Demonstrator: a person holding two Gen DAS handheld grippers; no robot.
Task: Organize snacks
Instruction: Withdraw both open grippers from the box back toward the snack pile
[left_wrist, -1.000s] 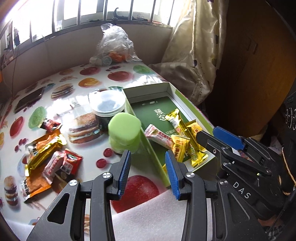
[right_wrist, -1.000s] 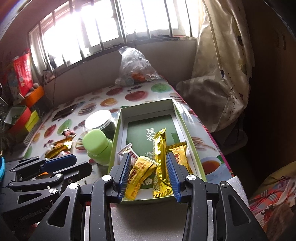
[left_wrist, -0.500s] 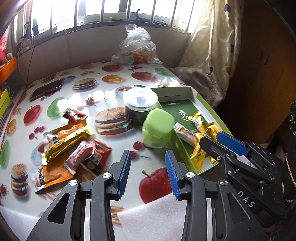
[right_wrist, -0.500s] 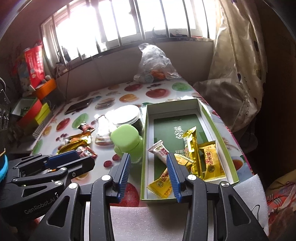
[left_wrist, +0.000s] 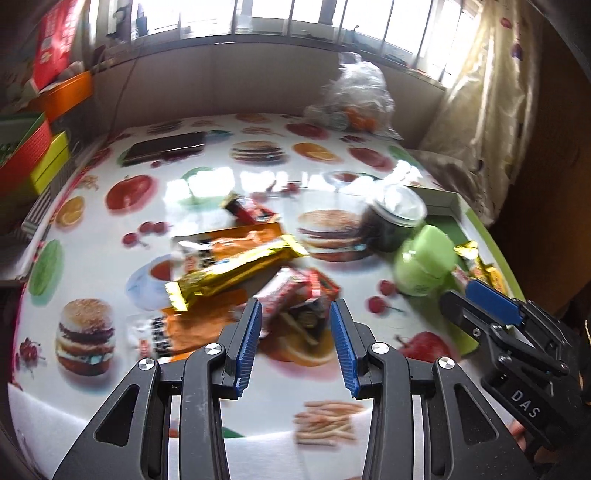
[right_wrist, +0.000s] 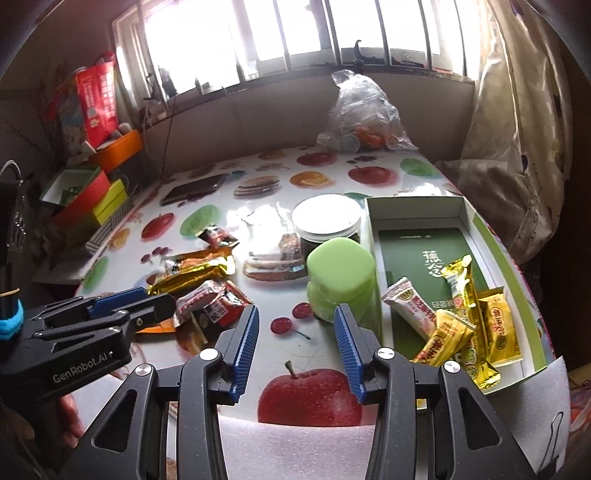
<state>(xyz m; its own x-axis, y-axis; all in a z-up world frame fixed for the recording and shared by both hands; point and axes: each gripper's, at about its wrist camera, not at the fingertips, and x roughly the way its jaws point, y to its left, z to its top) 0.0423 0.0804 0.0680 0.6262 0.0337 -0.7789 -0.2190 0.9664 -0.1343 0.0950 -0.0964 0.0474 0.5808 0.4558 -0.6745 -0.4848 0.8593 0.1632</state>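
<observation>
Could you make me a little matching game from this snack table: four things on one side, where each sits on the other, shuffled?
Things:
1 green-lidded jar
2 clear plastic bag
3 dark phone
4 yellow snack packets

Places:
A inside the green box
B at the far table edge, below the window
C just left of the box
D far left of the table

Pairs: 1-C, 2-B, 3-D, 4-A

Loose snack packets (right_wrist: 207, 284), gold, orange and red, piled flat left of the green-lidded jar (right_wrist: 341, 280); green box (right_wrist: 517, 295) right of jar, holding yellow and white packets (right_wrist: 461, 317).
</observation>
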